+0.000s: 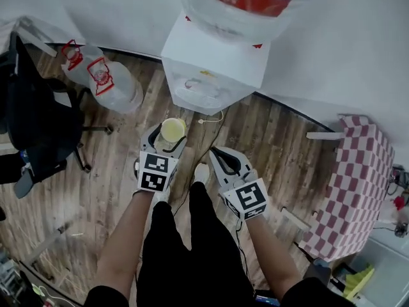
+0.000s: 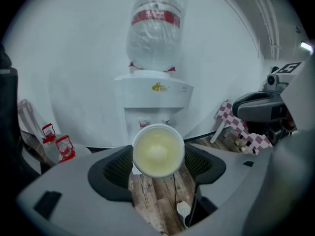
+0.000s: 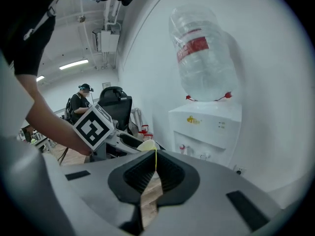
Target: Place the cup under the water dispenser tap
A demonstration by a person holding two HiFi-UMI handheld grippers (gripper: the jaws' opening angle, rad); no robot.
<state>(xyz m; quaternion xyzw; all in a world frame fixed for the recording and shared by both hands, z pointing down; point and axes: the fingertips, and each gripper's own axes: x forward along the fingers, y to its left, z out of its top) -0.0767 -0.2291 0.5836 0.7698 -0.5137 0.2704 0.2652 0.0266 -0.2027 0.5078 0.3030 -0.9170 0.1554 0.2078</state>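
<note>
**Cup held in front of the dispenser**

Your left gripper (image 1: 167,137) is clamped on the yellowish cup (image 1: 173,130). It holds the cup in front of the water dispenser (image 1: 214,69), short of its taps (image 2: 143,124). Your right gripper (image 1: 220,158) is pinched closed on nothing, beside the cup and slightly farther from the dispenser.

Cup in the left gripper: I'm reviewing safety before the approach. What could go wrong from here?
1. The cup is pinched between the fingers of the left gripper; bumping the tap recess of the water dispenser could knock it loose.
2. A cable lies on the floor ahead, so a step forward might snag it.
</note>
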